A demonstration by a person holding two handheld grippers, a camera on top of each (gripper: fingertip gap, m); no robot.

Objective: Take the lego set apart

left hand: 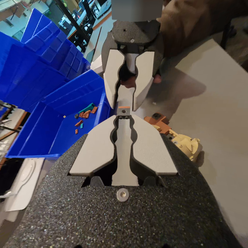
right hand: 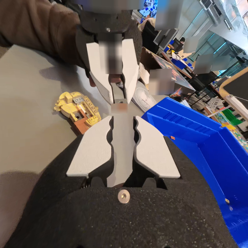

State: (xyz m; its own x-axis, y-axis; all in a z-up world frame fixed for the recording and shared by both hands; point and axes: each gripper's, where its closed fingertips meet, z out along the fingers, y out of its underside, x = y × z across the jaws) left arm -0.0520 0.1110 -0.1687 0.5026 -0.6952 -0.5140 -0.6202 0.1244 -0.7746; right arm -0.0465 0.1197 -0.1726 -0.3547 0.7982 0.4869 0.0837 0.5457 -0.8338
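Between the two grippers, above the grey desk (left hand: 201, 94), sits a small grey brick (left hand: 123, 111) with a round hole in its face and a thin brown plate along its far edge. The left gripper (left hand: 123, 117) has its fingers narrowed onto the brick's near end, both tips pressing its sides, so the piece juts forward with the brown plate turned toward the other tool. The right gripper (right hand: 122, 117) faces it head-on with its fingers (right hand: 103, 128) set wider than the brick and closing on nothing; they stand just short of the piece, which a mosaic patch partly hides in that view. Such a nose-to-nose pose suits one tool steadying the brick while the other works at its plate, though that is only a judgement. A blue bin (left hand: 40, 134) with loose brown and teal pieces lies to the left, and a tan and brown brick model (right hand: 79, 111) rests on the desk nearby.
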